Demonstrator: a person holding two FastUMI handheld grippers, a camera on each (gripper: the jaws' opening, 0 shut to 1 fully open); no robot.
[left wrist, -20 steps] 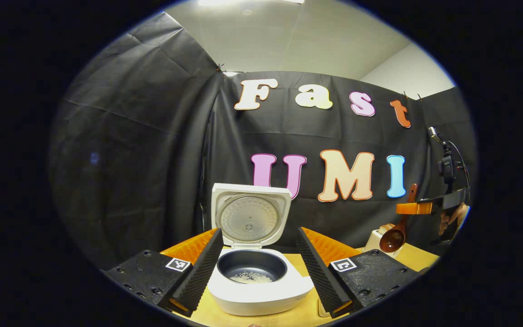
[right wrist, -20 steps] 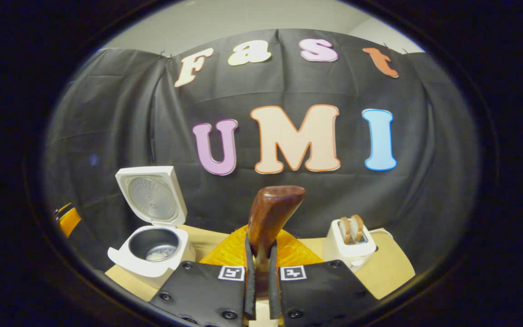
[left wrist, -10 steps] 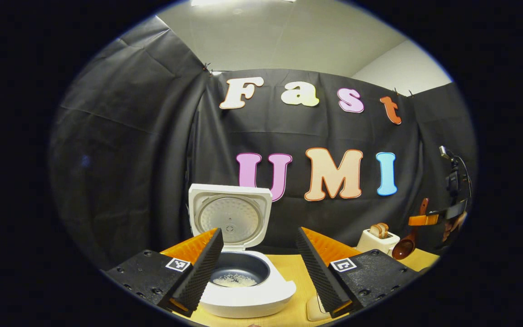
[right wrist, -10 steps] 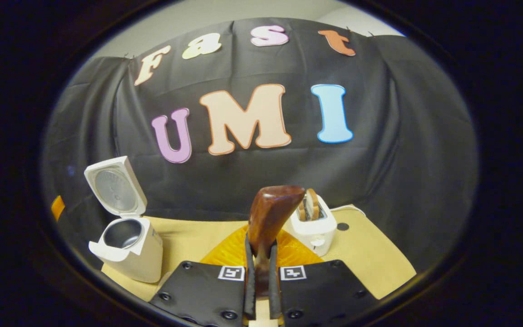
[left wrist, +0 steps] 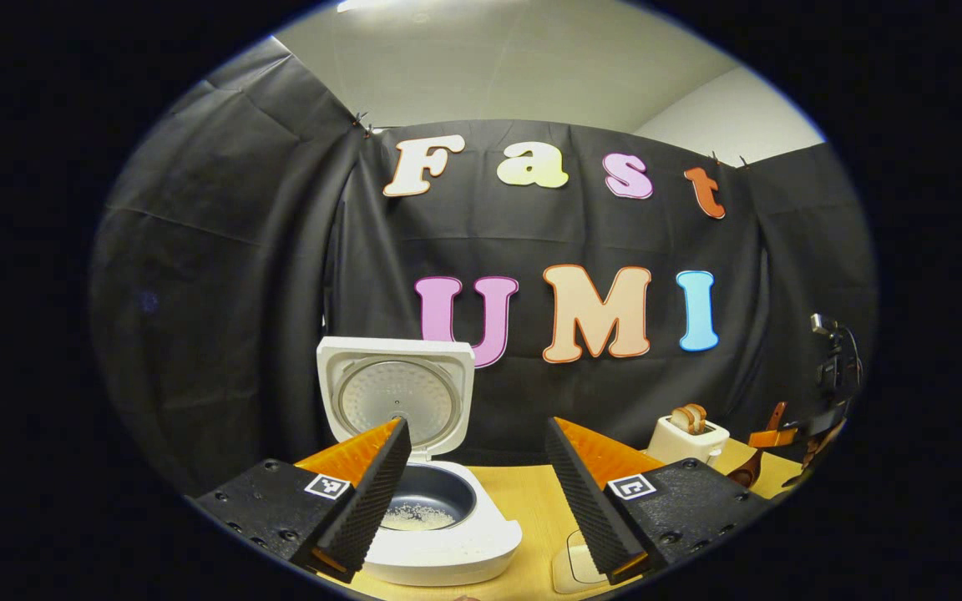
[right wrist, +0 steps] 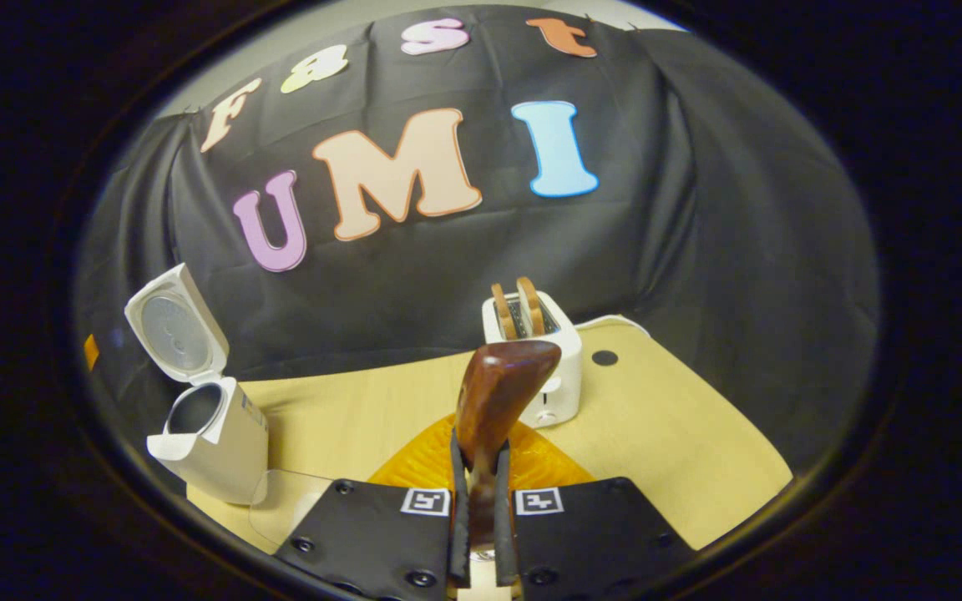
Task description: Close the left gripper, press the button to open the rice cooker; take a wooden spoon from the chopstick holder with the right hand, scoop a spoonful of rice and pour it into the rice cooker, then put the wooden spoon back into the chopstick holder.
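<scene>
In the right gripper view, bare surface (right wrist: 681, 434) spreads to the lower right. The right tongs (right wrist: 481, 534) clamp the wooden spoon (right wrist: 499, 396) at bottom centre, the toaster (right wrist: 541, 367) just behind it. In the left gripper view, the left tongs (left wrist: 481, 492) gape before the open rice cooker (left wrist: 427, 509), lower left, rice (left wrist: 411, 517) inside.
</scene>
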